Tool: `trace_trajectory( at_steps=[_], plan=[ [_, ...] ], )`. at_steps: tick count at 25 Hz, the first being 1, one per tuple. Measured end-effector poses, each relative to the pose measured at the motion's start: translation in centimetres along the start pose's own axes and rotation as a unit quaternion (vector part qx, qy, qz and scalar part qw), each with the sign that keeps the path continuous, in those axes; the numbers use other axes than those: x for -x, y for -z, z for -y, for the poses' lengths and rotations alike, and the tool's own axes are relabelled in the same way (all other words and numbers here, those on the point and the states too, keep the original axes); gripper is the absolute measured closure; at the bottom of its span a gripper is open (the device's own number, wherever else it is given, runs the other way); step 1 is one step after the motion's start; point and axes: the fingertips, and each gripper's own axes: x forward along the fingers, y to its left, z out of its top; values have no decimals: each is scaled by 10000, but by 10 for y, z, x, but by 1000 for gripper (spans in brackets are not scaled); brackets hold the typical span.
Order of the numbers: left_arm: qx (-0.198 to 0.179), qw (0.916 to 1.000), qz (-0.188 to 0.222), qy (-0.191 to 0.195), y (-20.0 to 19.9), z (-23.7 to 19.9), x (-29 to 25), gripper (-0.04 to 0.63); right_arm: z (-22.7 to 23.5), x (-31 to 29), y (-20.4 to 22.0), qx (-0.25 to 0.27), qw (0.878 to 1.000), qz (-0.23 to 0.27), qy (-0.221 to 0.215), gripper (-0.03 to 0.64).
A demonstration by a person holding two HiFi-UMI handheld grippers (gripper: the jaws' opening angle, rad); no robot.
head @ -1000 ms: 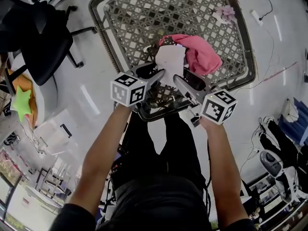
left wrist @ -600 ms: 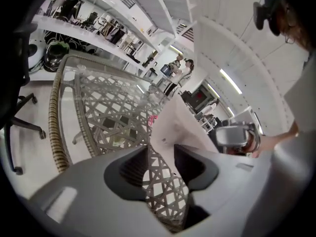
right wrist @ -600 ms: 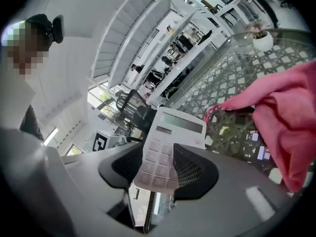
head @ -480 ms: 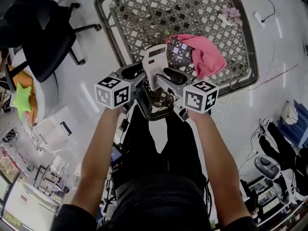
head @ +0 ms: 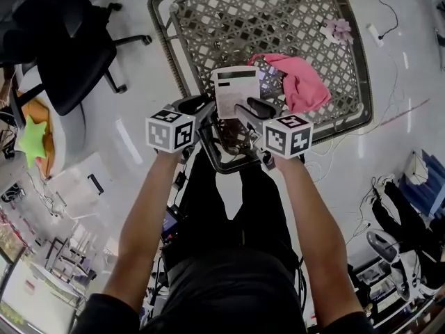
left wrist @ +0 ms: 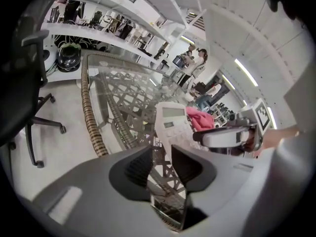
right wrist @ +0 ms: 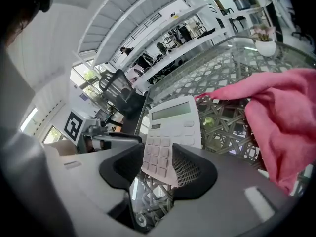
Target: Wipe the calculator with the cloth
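White slab calculator (head: 235, 89) with a grey display, raised off the table and tilted so that its keys face the person. Its lower end sits between the jaws of the right gripper (head: 252, 108). The right gripper view shows the key rows lying between the two pads (right wrist: 190, 169), and the jaws are closing on the body, so the grip looks like a clamp on the calculator's near end.

The crumpled pink cloth (head: 302, 82) lies on the table just to the right of the calculator, untouched by either tool.

The left gripper (head: 204, 104) hovers beside the calculator's left edge. Its jaws are closing with a narrow gap between them, and nothing stands in that gap but the lattice beneath.

All of this is over the near part of the glass-topped woven rattan table (head: 163, 26).

Step in hand, as judged: securing and presenting the calculator, with wiping not yet begun. The next move calls for the free left gripper to reopen, reach across to the cloth, pinch a fold and bring it to the keypad face.
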Motion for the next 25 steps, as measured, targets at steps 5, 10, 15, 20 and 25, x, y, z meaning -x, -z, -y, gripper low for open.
trace_trajectory(
  at_steps=[5,10,15,20,25],
  plan=[
    [-148,9996,209,97,-19,19,15,419,-16,18,-13,129,9998,143,35,436],
    [-348,9983,458,88,-43,34,40,419,-35,49,-37,608,9972,426,129,436],
    [-618,9943,872,-27,-68,47,86,419,-69,88,-72,957,9904,999,79,437],
    [-896,9858,1414,-157,-92,73,143,419,-119,140,-104,1388,9775,1586,-45,439],
    [-1132,9691,2176,-276,-125,107,206,419,-179,199,-139,1957,9586,2056,-237,439]
  ],
)
